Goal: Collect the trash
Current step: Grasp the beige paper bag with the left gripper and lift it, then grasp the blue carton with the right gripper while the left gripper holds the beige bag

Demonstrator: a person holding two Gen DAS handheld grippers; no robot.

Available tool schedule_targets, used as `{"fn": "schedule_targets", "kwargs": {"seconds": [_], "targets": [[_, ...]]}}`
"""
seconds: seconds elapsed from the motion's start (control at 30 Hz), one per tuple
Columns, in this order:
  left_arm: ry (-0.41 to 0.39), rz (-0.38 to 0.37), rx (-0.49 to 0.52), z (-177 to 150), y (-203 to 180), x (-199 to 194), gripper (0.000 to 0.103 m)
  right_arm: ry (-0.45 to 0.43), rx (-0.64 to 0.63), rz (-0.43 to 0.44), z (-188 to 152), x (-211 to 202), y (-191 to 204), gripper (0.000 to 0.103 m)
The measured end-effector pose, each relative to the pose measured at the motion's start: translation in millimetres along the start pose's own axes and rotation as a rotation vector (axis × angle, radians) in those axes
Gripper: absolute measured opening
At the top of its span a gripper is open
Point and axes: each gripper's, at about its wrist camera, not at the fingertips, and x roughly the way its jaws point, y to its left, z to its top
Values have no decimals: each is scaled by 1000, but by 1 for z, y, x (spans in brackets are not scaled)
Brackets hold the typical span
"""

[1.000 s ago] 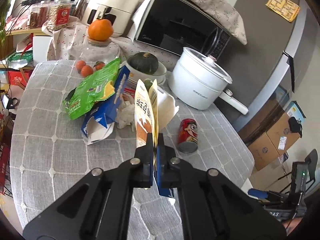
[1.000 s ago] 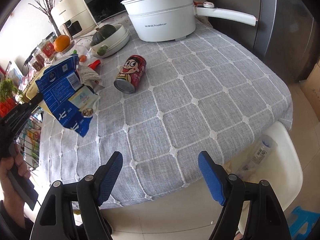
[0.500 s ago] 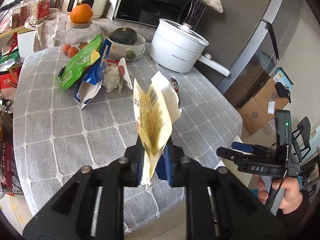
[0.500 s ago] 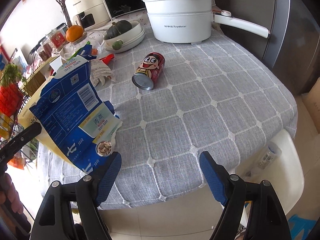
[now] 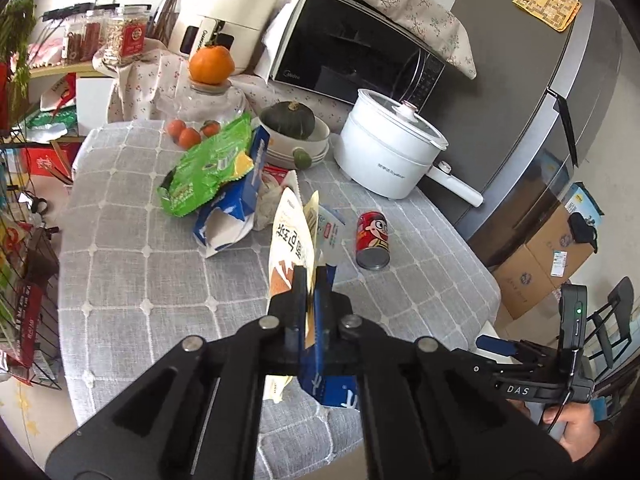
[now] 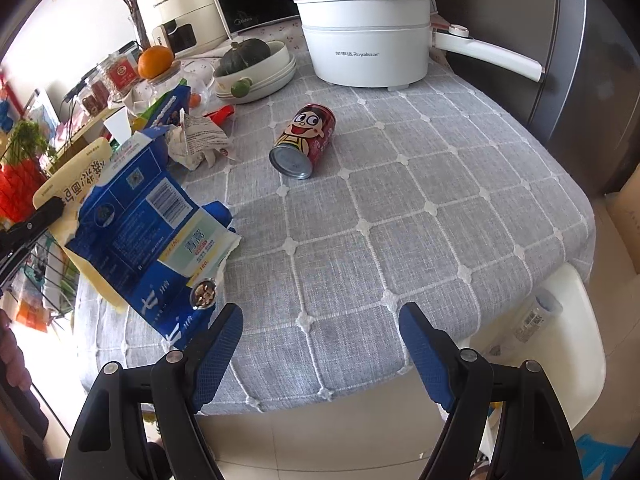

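Clamped flat between the left gripper's (image 5: 309,280) black jaws are two pieces of trash pressed together: a torn blue glossy carton (image 6: 144,232) with a barcode panel and a cream-yellow paper packet (image 5: 290,248) printed with dark characters, both held off the tabletop above its near edge. Right gripper (image 6: 320,344) hangs spread wide with nothing between its blue ribbed pads (image 6: 218,354), over the near edge of the round table (image 6: 440,208), which wears a grey woven cloth stitched in a white lattice. A red cylindrical drink can (image 6: 306,142) with a cartoon face lies on its side near the table's middle, metal base towards the near edge. Towards the far left edge sit a crinkled green foil bag (image 5: 208,168), a second torn blue carton (image 5: 236,208) and crumpled white wrappers (image 6: 196,140). A white lidded electric pot (image 5: 394,148) stands at the far right edge.

Compared with a second ago, the held carton and packet hang nearer the right gripper; the can has not shifted.
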Motion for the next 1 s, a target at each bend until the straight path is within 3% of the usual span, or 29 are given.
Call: {"fn": "schedule_targets", "kwargs": {"seconds": [0.13, 0.3, 0.57, 0.63, 0.73, 0.8, 1.0], "targets": [[-32, 99, 12, 1, 9, -19, 3, 8, -53, 17, -2, 5, 20, 83], [-69, 121, -13, 1, 29, -47, 3, 49, -115, 67, -7, 20, 49, 83], [-56, 191, -23, -7, 55, -62, 3, 75, -130, 163, -3, 64, 81, 81], [-52, 193, -30, -9, 60, -65, 3, 84, -106, 201, -1, 73, 83, 74], [-46, 191, -33, -10, 64, -65, 3, 96, -85, 258, 0, 86, 86, 53], [-43, 185, -34, -10, 63, -65, 3, 106, -74, 296, 0, 92, 89, 23], [-26, 160, -16, -11, 50, -60, 3, 13, -63, 388, 9, 61, 87, 5]]}}
